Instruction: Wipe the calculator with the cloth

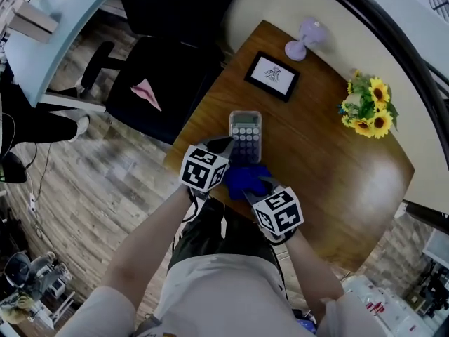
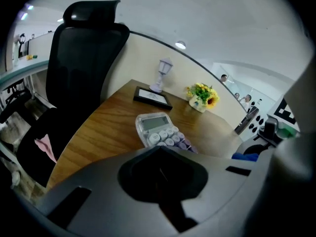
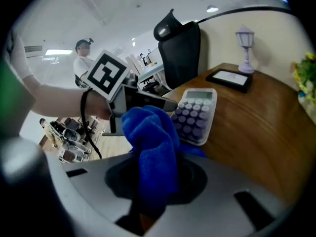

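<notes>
The calculator (image 1: 245, 135), pale with purple keys, lies on the wooden table (image 1: 330, 181) near its left edge. In the left gripper view the calculator (image 2: 158, 129) sits just past my left gripper (image 2: 159, 152), whose jaws are shut with nothing between them. In the head view my left gripper (image 1: 226, 146) is at the calculator's near left corner. My right gripper (image 1: 254, 185) is shut on the blue cloth (image 1: 245, 177), bunched just in front of the calculator's near end. From the right gripper view the cloth (image 3: 153, 147) rises out of my right gripper (image 3: 157, 186), with the calculator (image 3: 195, 114) beyond it.
A black picture frame (image 1: 272, 75), a small lilac lamp (image 1: 306, 39) and a bunch of sunflowers (image 1: 368, 107) stand further back on the table. A black office chair (image 1: 161, 69) with a pink paper (image 1: 147, 95) on its seat stands left of the table.
</notes>
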